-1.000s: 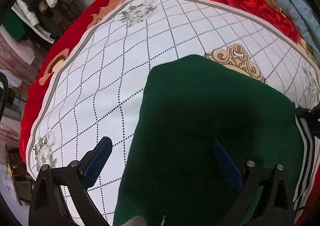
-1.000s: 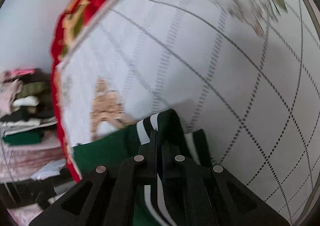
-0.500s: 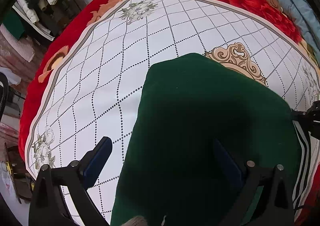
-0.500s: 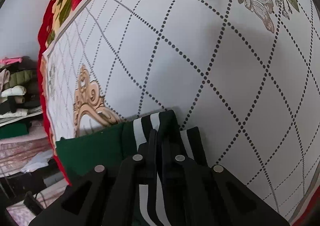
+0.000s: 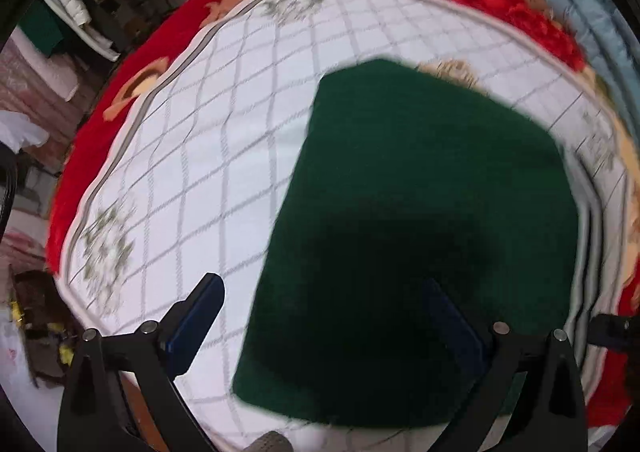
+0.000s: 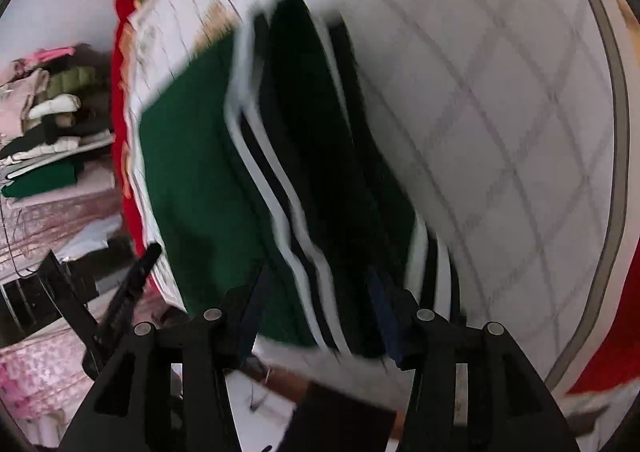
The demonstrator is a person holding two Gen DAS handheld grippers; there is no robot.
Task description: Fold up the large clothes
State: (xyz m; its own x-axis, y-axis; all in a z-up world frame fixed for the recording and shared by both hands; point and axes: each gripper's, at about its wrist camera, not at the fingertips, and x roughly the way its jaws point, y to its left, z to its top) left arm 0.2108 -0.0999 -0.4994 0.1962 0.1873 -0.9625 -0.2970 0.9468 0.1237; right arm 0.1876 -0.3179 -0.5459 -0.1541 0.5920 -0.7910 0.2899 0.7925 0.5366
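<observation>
A dark green garment (image 5: pixel 420 212) lies folded flat on the white quilt with a dotted diamond pattern (image 5: pixel 208 180). Its white and black striped hem (image 6: pixel 280 192) runs along one side, at the right edge (image 5: pixel 588 236) in the left wrist view. My left gripper (image 5: pixel 324 316) hangs open above the garment's near part, one blue pad (image 5: pixel 196 316) over the quilt and nothing between the pads. My right gripper (image 6: pixel 320 304) is opening over the striped hem. The cloth lies below its spread pads, which do not press on it. Both views are blurred by motion.
A red floral blanket (image 5: pixel 92 156) borders the quilt. Stacked folded clothes (image 6: pixel 48 120) sit on shelves beyond the bed's edge. A light blue cloth (image 5: pixel 592 20) lies at the far right. The other gripper (image 6: pixel 128 292) shows at the bed's edge in the right wrist view.
The right gripper was shut on the striped hem; it has let go, its jaws have spread and it has drawn back. The left gripper, still open, has pulled back too.
</observation>
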